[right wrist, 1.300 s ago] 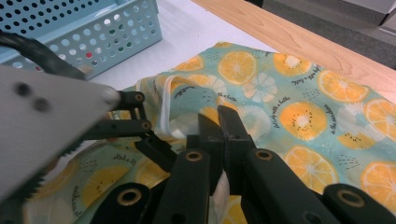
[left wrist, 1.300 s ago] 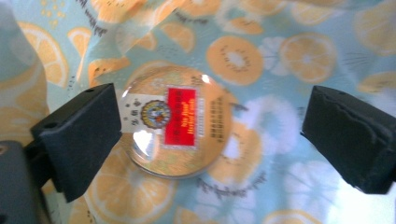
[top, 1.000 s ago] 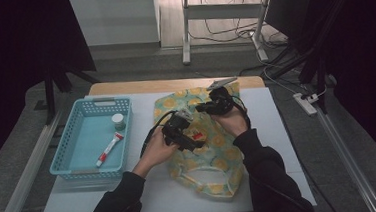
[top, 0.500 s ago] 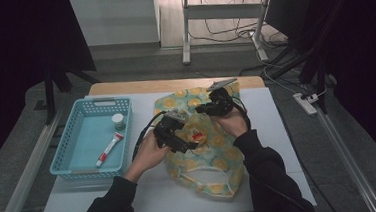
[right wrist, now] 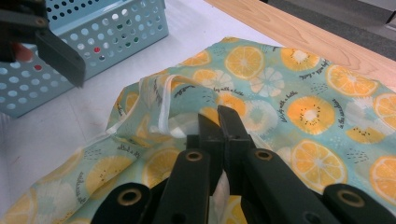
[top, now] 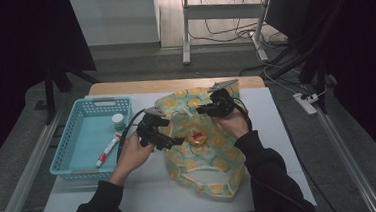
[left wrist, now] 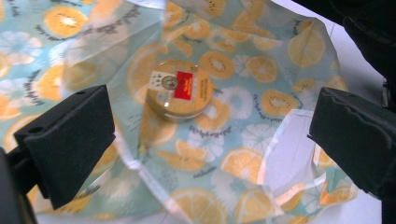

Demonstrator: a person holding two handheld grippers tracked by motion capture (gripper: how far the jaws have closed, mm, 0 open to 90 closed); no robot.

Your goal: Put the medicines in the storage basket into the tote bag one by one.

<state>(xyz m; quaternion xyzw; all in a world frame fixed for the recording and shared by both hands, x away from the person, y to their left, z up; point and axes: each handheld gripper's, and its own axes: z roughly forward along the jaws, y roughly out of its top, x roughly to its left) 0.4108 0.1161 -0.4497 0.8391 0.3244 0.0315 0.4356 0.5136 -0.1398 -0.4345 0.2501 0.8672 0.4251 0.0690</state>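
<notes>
The left gripper [top: 171, 142], jaws wide and empty, has drawn left off the fruit-print bag [top: 204, 155], its round tin [left wrist: 177, 93] dropped inside, while the right gripper [right wrist: 219, 116] pinches the bag's edge.

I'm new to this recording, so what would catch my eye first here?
The fruit-print bag spread across the middle of the table, with a round tin lying in it. The right gripper is clamped on the bag's edge, and a blue basket sits at the left.
</notes>
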